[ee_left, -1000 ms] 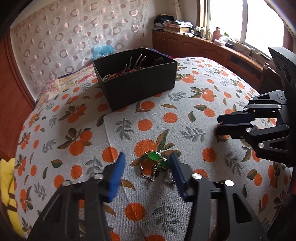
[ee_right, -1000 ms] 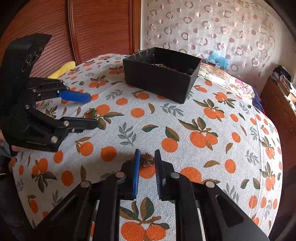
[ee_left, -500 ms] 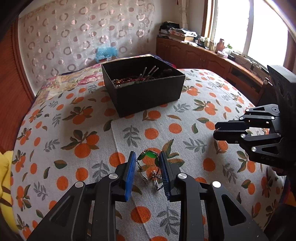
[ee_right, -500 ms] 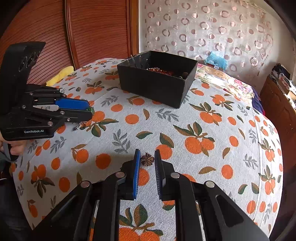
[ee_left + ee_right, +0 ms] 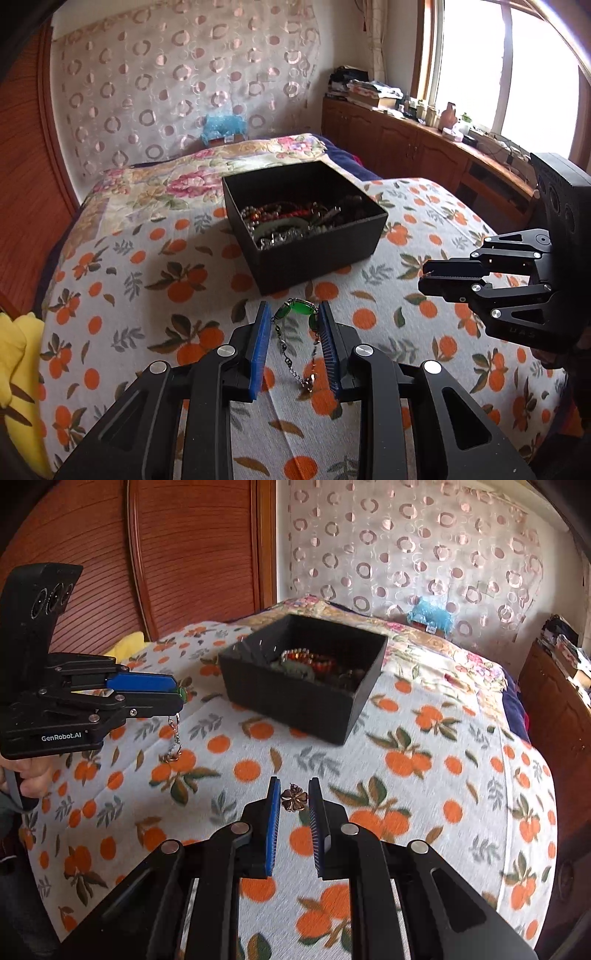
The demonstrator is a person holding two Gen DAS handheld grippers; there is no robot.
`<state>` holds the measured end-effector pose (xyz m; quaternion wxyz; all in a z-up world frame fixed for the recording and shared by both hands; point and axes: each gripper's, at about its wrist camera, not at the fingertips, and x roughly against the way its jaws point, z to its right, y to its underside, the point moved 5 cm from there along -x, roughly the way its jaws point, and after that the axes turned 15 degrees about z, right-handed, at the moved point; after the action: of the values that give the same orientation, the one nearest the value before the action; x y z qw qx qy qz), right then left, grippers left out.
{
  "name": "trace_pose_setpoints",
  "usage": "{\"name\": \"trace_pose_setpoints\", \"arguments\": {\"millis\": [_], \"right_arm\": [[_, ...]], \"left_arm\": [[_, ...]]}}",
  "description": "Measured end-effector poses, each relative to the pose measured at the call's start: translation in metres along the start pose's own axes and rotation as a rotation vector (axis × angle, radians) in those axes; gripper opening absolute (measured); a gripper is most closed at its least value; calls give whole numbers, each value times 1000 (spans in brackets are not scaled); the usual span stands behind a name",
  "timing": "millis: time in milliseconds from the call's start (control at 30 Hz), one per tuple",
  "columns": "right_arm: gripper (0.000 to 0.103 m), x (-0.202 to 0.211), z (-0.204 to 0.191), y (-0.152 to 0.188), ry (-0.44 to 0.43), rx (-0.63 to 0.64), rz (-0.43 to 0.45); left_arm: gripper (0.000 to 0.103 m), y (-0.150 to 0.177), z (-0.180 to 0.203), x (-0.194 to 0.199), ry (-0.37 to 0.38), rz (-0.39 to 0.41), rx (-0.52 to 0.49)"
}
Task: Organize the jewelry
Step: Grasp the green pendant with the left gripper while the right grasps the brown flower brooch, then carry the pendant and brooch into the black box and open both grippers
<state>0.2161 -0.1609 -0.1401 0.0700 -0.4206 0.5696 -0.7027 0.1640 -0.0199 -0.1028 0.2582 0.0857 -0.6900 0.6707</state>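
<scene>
while the left gripper [image 5: 293,314] pinches a green-stone bracelet [image 5: 297,307] between its blue pads, with the chain dangling clear of the cloth, the right gripper [image 5: 294,797] is pressed onto a small bronze flower charm [image 5: 294,799], also lifted. the black box [image 5: 303,221], open-topped and already holding beads and chains, lies straight ahead of the left tongs and near them; from the right tongs it sits ahead and slightly left, farther off. the left hand looks nearer, so it probably drops first. the box's near wall faces the left gripper, so the hanging chain must clear that rim or it may snag. open orange-print bedspread [image 5: 424,775] surrounds the box on the near sides, leaving room to approach.
</scene>
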Motion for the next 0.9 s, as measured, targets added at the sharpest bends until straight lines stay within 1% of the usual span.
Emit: {"name": "trace_pose_setpoints", "arguments": {"millis": [233, 533, 900], "right_arm": [[17, -5, 10, -28, -4, 4, 44], [17, -23, 21, -67, -7, 18, 88], [18, -55, 33, -89, -1, -16, 100]], "left_arm": [[25, -26, -3, 0, -6, 51, 0], [25, -65, -9, -1, -30, 119, -18], [25, -102, -17, -7, -45, 178, -29]]}}
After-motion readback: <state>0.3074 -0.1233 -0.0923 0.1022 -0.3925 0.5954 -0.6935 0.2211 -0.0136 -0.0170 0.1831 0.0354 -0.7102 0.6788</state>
